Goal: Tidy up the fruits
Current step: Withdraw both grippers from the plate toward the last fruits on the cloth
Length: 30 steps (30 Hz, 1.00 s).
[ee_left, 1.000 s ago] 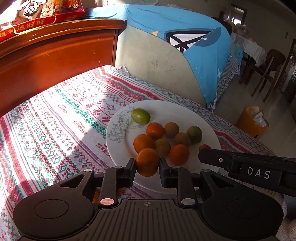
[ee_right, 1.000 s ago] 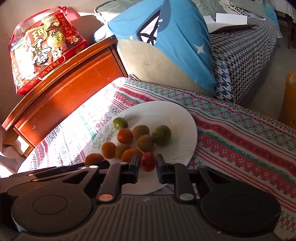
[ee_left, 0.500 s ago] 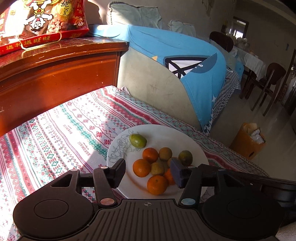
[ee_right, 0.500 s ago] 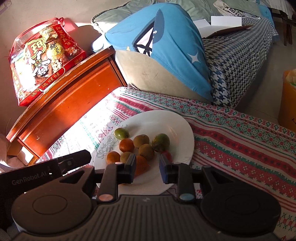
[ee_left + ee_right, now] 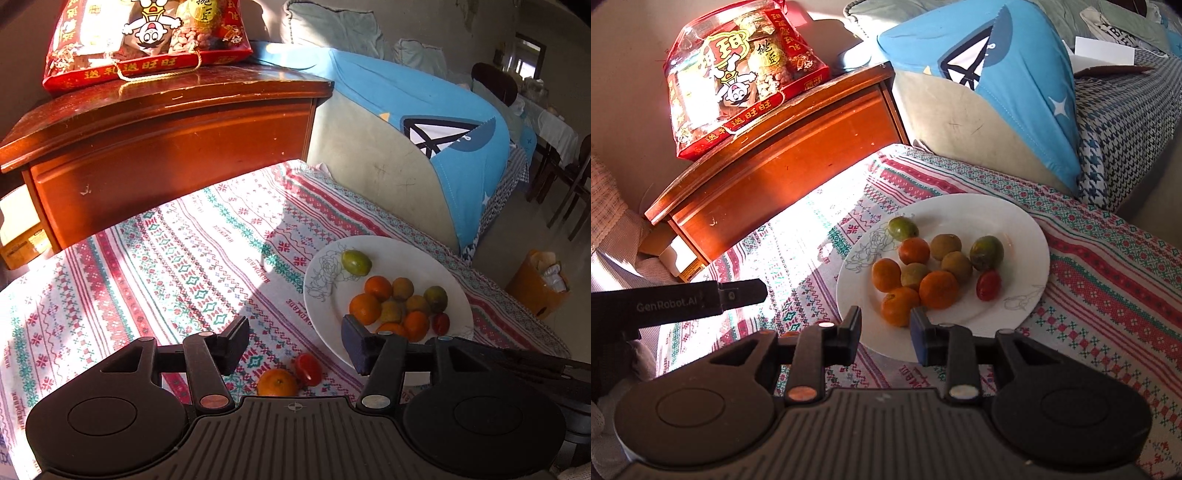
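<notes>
L hand-held gripper (image 5: 295, 341): jaws sitting wide apart, gripping nothing, hovering over the patterned cloth on the bench (image 5: 155, 266). Directly below the gap, an orange citrus (image 5: 277, 382) and a small red fruit (image 5: 308, 367) are lying on the cloth, touching or nearly so, just beside the near-left rim of the white plate (image 5: 399, 247). Judging: these two are the remaining strays, and the L tool is lining up over them for a pick.

R hand-held gripper (image 5: 884, 328): jaws parted moderately, nothing between them, sitting at the plate's near rim, w/ the closest orange fruit just beyond the tips. Looks like it is idling there, clear of the pile.

Plate is carrying a clustered pile (image 5: 934, 266): approx. four orange, some brownish-green, one red at the right edge, one green (image 5: 903, 228) sitting apart by the flower print.

Orientation: fruits are near-round, no clear long axis; red stray is looking slightly oval, tilting up-left in the L view. Stem ends cannot be made out.
</notes>
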Each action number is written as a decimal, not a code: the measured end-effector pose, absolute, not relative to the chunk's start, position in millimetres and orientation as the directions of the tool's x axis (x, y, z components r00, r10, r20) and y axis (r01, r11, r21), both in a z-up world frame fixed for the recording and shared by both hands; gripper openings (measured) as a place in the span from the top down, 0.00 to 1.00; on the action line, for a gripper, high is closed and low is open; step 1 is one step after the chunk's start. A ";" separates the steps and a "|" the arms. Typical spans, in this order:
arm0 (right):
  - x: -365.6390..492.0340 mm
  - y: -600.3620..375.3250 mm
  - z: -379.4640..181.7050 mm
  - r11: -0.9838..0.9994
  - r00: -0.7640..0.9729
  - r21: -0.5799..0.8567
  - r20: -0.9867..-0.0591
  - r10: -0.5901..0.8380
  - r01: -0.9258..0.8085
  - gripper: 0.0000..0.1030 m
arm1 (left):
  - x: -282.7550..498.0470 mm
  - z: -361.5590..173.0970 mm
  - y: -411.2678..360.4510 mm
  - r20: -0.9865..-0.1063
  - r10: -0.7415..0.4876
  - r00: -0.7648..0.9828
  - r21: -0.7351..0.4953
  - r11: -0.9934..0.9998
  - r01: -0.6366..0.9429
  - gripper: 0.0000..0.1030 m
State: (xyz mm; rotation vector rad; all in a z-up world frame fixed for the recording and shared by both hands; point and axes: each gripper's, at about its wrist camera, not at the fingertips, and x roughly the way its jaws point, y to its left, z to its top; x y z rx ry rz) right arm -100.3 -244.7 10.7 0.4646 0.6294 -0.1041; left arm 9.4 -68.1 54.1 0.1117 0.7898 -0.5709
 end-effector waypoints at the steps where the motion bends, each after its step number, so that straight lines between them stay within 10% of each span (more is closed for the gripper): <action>1: -99.4 -241.2 10.4 0.897 0.806 0.384 -0.589 0.056 0.218 0.70 | 11.1 54.0 -64.0 -0.703 -0.427 0.569 -0.107 0.854 0.509 0.47; 30: -36.7 -192.0 -31.2 0.911 0.756 0.373 -0.644 0.115 0.179 0.78 | 23.5 43.2 -15.9 -0.754 -0.310 0.579 -0.072 0.915 0.396 0.42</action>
